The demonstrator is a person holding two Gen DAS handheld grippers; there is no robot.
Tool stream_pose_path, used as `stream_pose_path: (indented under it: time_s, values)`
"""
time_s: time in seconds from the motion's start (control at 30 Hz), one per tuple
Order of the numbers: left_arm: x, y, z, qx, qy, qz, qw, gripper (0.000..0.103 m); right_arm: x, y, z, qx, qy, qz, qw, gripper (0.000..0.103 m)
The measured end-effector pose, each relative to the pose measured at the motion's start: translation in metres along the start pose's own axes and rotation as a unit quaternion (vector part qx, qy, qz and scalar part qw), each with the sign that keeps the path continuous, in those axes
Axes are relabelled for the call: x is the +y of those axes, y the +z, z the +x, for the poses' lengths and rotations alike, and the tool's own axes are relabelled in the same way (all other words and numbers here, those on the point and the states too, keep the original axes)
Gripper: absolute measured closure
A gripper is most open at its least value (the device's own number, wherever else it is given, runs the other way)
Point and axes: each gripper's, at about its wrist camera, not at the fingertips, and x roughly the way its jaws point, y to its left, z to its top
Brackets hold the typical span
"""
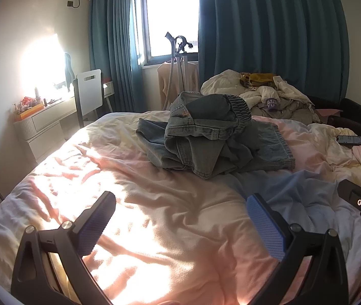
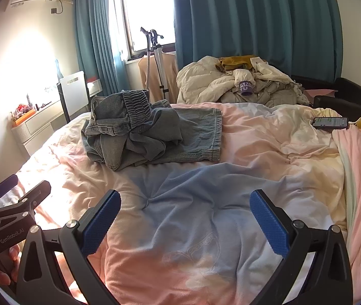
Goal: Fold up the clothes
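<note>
Both tongs, left tongs and right tongs, are held spread and empty, ready for approaching the crumpled jeans on the bed.

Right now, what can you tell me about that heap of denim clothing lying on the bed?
The denim garment looks like faded grey-blue jeans or shorts with a gathered elastic waistband and stitched seams. It lies unfolded in a crumpled pile, the waistband pushed up on top and a flatter hemmed part spread to one side. It rests on the pink and pale blue duvet mid-bed. Nothing else touches it; both grippers are short of it.
</note>
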Motion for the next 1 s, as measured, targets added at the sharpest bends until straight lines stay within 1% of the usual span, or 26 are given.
stream_pose_path:
  time_s: [0.53, 0.7, 0.8, 0.9, 1.0]
  values:
    - [-0.006, -0.002, -0.001, -0.009, 0.006, 0.021, 0.9997, 0.0, 0.001, -0.001, 0.001, 0.0, 0.002, -0.001, 1.0, 0.0]
    - [-0.004, -0.002, -0.002, -0.013, 0.008, 0.019, 0.9997, 0.0, 0.0, -0.002, 0.003, 0.002, 0.008, 0.003, 1.0, 0.0]
    - [0.001, -0.001, -0.003, -0.014, 0.003, 0.002, 0.9999, 0.0, 0.001, -0.003, 0.004, 0.005, 0.009, 0.001, 1.0, 0.0]
    - [0.006, 0.0, -0.002, -0.012, 0.003, -0.01, 0.9999, 0.0, 0.001, -0.002, 0.003, 0.003, 0.007, 0.001, 1.0, 0.0]
    - [0.005, -0.001, 0.0, -0.006, 0.004, -0.009, 0.9999, 0.0, 0.0, -0.002, 0.002, 0.002, 0.007, 0.002, 1.0, 0.0]
